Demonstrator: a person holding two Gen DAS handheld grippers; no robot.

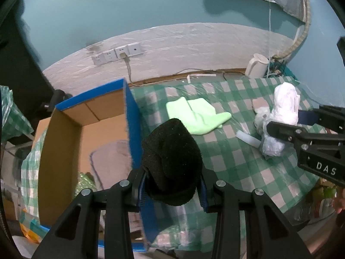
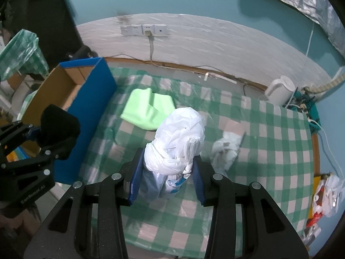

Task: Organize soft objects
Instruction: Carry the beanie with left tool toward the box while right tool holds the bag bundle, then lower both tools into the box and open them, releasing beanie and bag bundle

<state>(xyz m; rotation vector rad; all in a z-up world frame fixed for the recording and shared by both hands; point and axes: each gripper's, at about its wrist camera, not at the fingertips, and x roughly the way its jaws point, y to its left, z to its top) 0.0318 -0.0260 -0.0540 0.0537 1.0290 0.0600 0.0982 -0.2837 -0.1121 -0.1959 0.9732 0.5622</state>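
Black fingers [image 1: 172, 191] of the left gripper are closed partway on a black knit hat [image 1: 172, 161], which is pinched between the blue pads and held clear of the surface [image 1: 237, 161]. Seen from the right wrist, the right gripper [image 2: 167, 181] is likewise clamped partway on a white plastic bag [image 2: 176, 138], knotted at one side, with blue print on its lower part too small to be read.

Writing is found on the grippers only: "DAS" is read on the right gripper's body in the left wrist view, and "GenRobot.AI", blurred, appears to be printed on the left gripper's body in the right wrist view.

A green-and-white checked cloth is spread over the surface. A light green cloth [image 2: 148, 110] lies folded near the far left, just beside the blue wall of a cardboard box [image 2: 94, 90]. The box is open at the top and stands at the surface's left edge; the hat is held near its blue wall. A second crumpled white bag [image 2: 226, 149] lies to the right of the held one. A white kettle [image 2: 280, 91] stands at the far right corner beside tangled cables. Open checked cloth is left in the middle and at the near right.
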